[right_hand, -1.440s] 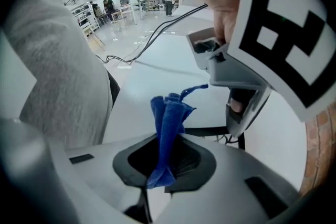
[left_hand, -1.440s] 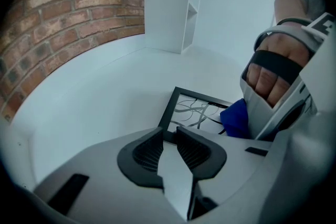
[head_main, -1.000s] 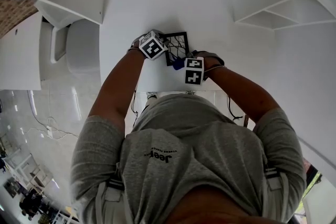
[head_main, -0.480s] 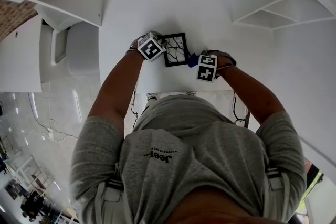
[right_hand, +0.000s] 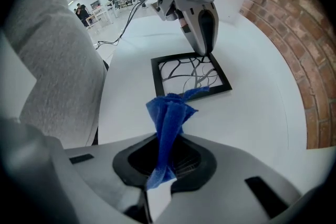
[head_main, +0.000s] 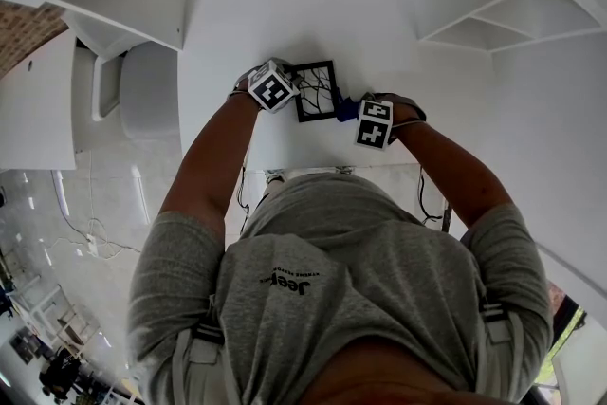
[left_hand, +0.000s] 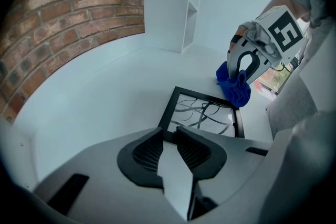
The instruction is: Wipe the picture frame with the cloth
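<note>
The picture frame (right_hand: 181, 77) lies flat on the white surface (right_hand: 252, 118), between the two tools. It has a black edge, and the picture in it is of thin dark lines.

The left tool (left_hand: 169, 132) is at one side of the frame. Its jaws are almost together, and the frame's black edge is pinched between their tips.

The right tool (right_hand: 170, 140) is at the other side. Its jaws are closed tight on a blue cloth (right_hand: 168, 110). The cloth sticks out in a bunch from the jaws. The far end of the cloth touches the edge of the frame near one corner.

A red brick wall (left_hand: 63, 23) stands behind the surface. White shelves (left_hand: 191, 2) stand at the side.
</note>
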Action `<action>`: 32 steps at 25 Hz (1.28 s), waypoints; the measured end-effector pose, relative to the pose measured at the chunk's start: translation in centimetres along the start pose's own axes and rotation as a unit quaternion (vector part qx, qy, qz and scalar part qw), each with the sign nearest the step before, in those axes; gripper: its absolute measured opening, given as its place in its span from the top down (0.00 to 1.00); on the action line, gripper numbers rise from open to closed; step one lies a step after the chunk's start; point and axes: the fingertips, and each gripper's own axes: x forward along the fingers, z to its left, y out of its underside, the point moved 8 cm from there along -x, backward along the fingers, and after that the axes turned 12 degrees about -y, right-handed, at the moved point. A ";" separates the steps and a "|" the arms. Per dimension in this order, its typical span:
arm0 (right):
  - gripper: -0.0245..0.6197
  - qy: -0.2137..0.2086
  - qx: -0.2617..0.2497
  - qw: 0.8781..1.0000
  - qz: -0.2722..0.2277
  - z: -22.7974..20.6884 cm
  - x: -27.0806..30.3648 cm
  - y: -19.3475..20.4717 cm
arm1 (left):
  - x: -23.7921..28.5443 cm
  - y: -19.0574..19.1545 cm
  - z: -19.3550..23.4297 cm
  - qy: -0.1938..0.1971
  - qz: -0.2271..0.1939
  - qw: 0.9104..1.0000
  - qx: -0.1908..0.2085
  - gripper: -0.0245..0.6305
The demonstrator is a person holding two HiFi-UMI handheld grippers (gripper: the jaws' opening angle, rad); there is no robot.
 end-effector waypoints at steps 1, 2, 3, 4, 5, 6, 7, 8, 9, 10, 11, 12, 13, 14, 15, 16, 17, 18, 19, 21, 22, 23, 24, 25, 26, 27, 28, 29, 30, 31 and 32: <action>0.88 0.000 0.003 1.000 -0.005 0.1 -0.1 0.0 | 0.0 0.0 0.0 -0.002 -0.002 1.000 -0.001 0.82; 0.88 0.000 0.007 1.000 -0.011 0.2 -0.1 -0.1 | 0.1 0.0 0.0 -0.004 -0.003 1.000 -0.001 0.82; 0.88 -0.001 0.012 1.000 -0.018 0.3 -0.2 -0.1 | 0.1 0.0 -0.1 -0.006 -0.003 1.000 -0.002 0.82; 0.88 -0.001 0.017 1.000 -0.025 0.4 -0.3 -0.1 | 0.0 0.0 -0.1 -0.007 -0.003 1.000 -0.002 0.82; 0.88 -0.001 0.022 0.999 -0.031 0.5 -0.5 -0.1 | 0.0 0.0 -0.2 -0.008 -0.002 1.000 -0.002 0.82; 0.88 -0.002 0.028 0.999 -0.038 0.7 -0.6 -0.1 | 0.0 0.0 -0.2 -0.009 -0.001 1.000 -0.002 0.82; 0.88 -0.002 0.034 0.998 -0.044 0.9 -0.7 -0.1 | -0.1 0.0 -0.2 -0.011 0.000 1.000 -0.001 0.82; 0.88 -0.003 0.040 0.998 -0.050 1.1 -0.8 -0.1 | -0.1 -0.1 -0.2 -0.012 -0.001 1.000 -0.002 0.82; 0.88 -0.004 0.045 0.997 -0.056 1.4 -1.0 -0.2 | -0.2 -0.1 -0.2 -0.014 -0.002 1.000 -0.003 0.82; 0.88 -0.004 0.049 0.997 -0.061 1.6 -1.1 -0.2 | -0.2 0.0 -0.2 -0.017 -0.003 1.000 -0.004 0.82; 0.88 -0.003 0.052 0.996 -0.067 1.9 -1.3 -0.1 | -0.1 0.1 -0.2 -0.019 -0.005 1.000 -0.006 0.82; 0.88 -0.002 0.056 0.996 -0.073 2.1 -1.6 -0.1 | 0.0 0.2 -0.2 -0.021 -0.007 1.000 -0.006 0.82; 0.88 -0.001 0.060 0.995 -0.080 2.3 -1.9 0.0 | 0.0 0.3 -0.2 -0.022 -0.008 1.000 -0.005 0.82; 0.88 0.001 0.066 0.994 -0.088 2.4 -2.3 0.1 | 0.0 0.4 -0.3 -0.024 -0.008 1.000 -0.003 0.82; 0.88 0.003 0.072 0.993 -0.096 2.5 -2.7 0.3 | -0.1 0.4 -0.3 -0.026 -0.008 1.000 -0.002 0.82; 0.88 0.005 0.079 0.992 -0.103 2.5 -3.1 0.5 | -0.2 0.3 -0.3 -0.028 -0.007 1.000 -0.001 0.82; 0.88 0.009 0.085 0.990 -0.108 2.6 -3.6 0.7 | -0.4 0.1 -0.2 -0.030 -0.009 1.000 -0.002 0.82; 0.88 0.013 0.090 0.989 -0.114 2.6 -4.1 0.9 | -0.7 -0.3 -0.1 -0.032 -0.015 0.999 -0.007 0.82; 0.88 0.017 0.094 0.988 -0.121 2.6 -4.6 1.1 | -1.1 -0.7 0.0 -0.034 -0.025 0.999 -0.015 0.82; 0.88 0.022 0.104 0.985 -0.136 2.8 -5.6 1.4 | -2.4 -1.6 0.2 -0.036 -0.053 0.997 -0.042 0.82; 0.88 0.025 0.108 0.983 -0.143 2.9 -6.2 1.6 | -3.3 -2.0 0.3 -0.036 -0.069 0.995 -0.057 0.82; 0.88 0.029 0.112 0.982 -0.152 2.9 -6.8 1.7 | -4.2 -2.3 0.4 -0.036 -0.086 0.993 -0.070 0.82; 0.88 0.033 0.116 0.980 -0.161 2.8 -7.4 1.7 | -5.2 -2.4 0.4 -0.036 -0.103 0.991 -0.079 0.82; 0.88 0.036 0.120 0.977 -0.170 2.7 -8.0 1.8 | -6.2 -2.4 0.5 -0.037 -0.117 0.989 -0.086 0.82; 0.88 0.040 0.124 0.975 -0.181 2.6 -8.7 1.9 | -7.3 -2.3 0.6 -0.039 -0.129 0.987 -0.091 0.82; 0.88 0.044 0.128 0.972 -0.192 2.4 -9.4 2.0 | -8.4 -2.1 0.7 -0.044 -0.141 0.984 -0.095 0.82; 0.88 0.048 0.133 0.969 -0.203 2.3 -10.0 2.1 | -9.5 -1.9 0.9 -0.050 -0.153 0.982 -0.099 0.82; 0.88 0.052 0.140 0.965 -0.214 2.2 -10.7 2.3 | -10.7 -1.6 1.0 -0.057 -0.165 0.979 -0.105 0.82; 0.88 0.056 0.148 0.961 -0.227 2.1 -11.4 2.5 | -11.8 -1.3 1.1 -0.063 -0.178 0.975 -0.114 0.83; 0.88 0.062 0.154 0.956 -0.241 2.0 -12.0 2.8 | -12.9 -1.0 1.2 -0.070 -0.190 0.971 -0.125 0.83; 0.88 0.068 0.158 0.952 -0.254 1.8 -12.7 3.0 | -13.9 -0.7 1.4 -0.077 -0.202 0.966 -0.139 0.84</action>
